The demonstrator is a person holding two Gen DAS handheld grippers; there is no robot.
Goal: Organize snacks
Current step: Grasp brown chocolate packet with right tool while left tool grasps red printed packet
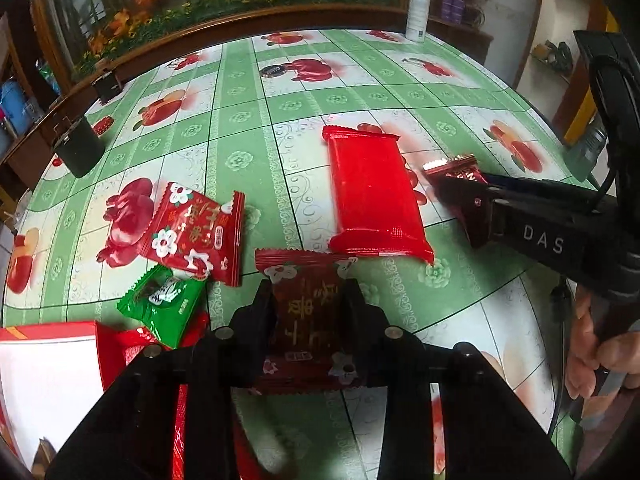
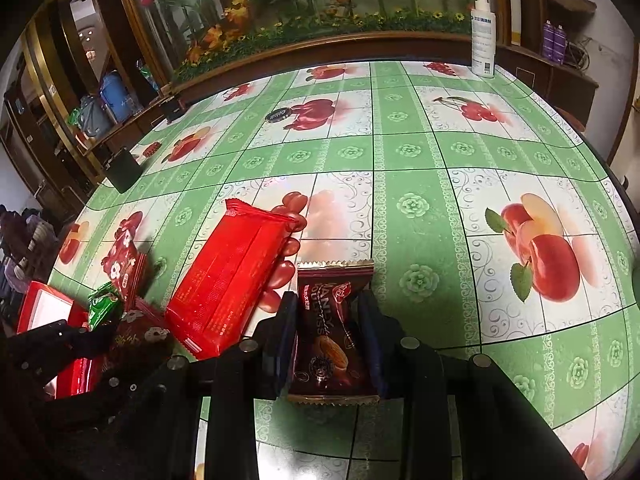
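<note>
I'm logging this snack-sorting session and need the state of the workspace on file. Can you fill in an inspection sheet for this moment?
Surface: table under a green checked cloth with fruit prints.
Job's things: dark red snack packet and brown chocolate packet are gripped; long red packet, red flowered packet and green packet lie loose; red box at the near left.
Clutter: white spray bottle, dark cup, small dark round lid.
Grippers: left gripper shut on the dark red snack packet; right gripper shut on the brown chocolate packet.
Cables: black cable on the right gripper.
Surroundings: wood-framed flower display, shelves.
</note>
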